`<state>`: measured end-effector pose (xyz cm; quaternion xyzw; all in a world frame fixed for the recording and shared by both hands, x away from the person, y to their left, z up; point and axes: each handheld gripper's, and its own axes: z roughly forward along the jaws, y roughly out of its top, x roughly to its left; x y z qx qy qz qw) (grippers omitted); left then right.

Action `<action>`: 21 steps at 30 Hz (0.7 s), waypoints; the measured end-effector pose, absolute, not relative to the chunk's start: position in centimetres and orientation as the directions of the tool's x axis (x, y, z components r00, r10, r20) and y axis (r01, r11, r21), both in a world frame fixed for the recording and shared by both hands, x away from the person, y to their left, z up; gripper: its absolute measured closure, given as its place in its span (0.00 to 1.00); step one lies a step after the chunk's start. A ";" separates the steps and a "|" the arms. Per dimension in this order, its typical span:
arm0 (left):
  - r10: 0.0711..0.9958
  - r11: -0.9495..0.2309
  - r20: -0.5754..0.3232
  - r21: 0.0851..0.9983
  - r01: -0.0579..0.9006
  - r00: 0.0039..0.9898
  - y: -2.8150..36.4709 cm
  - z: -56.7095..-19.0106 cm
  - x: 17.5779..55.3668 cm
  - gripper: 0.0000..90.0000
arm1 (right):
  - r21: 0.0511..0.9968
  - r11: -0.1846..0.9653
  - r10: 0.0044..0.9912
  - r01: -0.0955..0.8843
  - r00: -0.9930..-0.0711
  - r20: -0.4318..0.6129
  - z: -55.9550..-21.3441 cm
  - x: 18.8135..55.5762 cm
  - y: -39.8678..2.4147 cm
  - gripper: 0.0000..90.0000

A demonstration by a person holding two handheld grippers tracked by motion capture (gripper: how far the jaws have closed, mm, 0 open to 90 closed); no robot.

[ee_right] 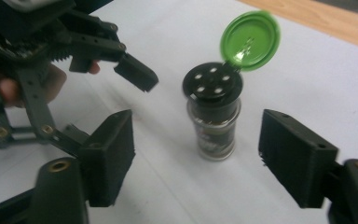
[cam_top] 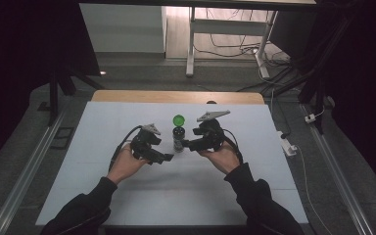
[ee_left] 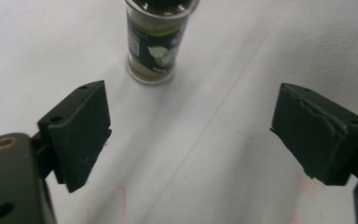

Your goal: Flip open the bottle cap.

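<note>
the spice jar (ee_right: 213, 122) stands upright on the white worktop (cam_top: 127, 196) between both tongs, green lid (ee_right: 250, 40) flipped up; left tongs (ee_left: 191, 135) and right tongs (ee_right: 198, 158) gape apart, empty; best to draw both back level so no jaw clips the jar

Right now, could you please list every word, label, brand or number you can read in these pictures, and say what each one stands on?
No text can be read.
The spice jar carries a dark printed label with a pale leaf picture; its lettering is too blurred to read in the left gripper view.
In the right gripper view the same label is too small and dark to read.
The green flip lid and the black shaker top show holes, no lettering.
</note>
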<state>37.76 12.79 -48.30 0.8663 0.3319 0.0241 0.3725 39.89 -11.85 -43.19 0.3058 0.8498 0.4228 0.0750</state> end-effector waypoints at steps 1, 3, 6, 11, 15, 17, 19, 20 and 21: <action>0.592 -0.500 -0.207 0.664 0.557 0.779 13.0 -48.2 37.5 0.12 | 0.762 0.458 0.581 0.458 -0.803 0.133 -43.2 39.7 -11.9 0.27; 0.591 -0.497 -0.209 0.667 0.555 0.780 13.4 -48.0 36.8 0.09 | 0.756 0.467 0.576 0.459 -0.806 0.134 -43.3 39.3 -12.0 0.23; 0.595 -0.490 -0.200 0.677 0.549 0.778 14.1 -47.7 35.7 0.07 | 0.748 0.477 0.566 0.461 -0.812 0.140 -43.4 38.7 -12.1 0.18; 0.600 -0.484 -0.190 0.687 0.541 0.778 15.1 -47.1 34.3 0.05 | 0.742 0.490 0.563 0.457 -0.816 0.132 -43.5 37.6 -12.6 0.11; 0.608 -0.480 -0.189 0.686 0.547 0.771 15.9 -46.9 33.2 0.04 | 0.741 0.491 0.555 0.458 -0.820 0.139 -43.5 36.7 -13.4 0.09; 0.615 -0.470 -0.189 0.692 0.548 0.766 16.4 -46.7 32.7 0.03 | 0.744 0.489 0.552 0.455 -0.822 0.139 -43.5 36.3 -13.9 0.06; 0.619 -0.459 -0.194 0.697 0.550 0.761 17.0 -46.5 32.1 0.03 | 0.748 0.490 0.552 0.448 -0.823 0.132 -43.5 35.8 -14.3 0.04; 0.622 -0.450 -0.196 0.703 0.551 0.758 17.3 -46.4 31.8 0.02 | 0.749 0.491 0.553 0.445 -0.824 0.126 -43.5 35.6 -14.6 0.03; 0.624 -0.446 -0.196 0.705 0.551 0.756 17.6 -46.3 31.5 0.02 | 0.750 0.493 0.552 0.440 -0.825 0.121 -43.6 35.4 -14.9 0.03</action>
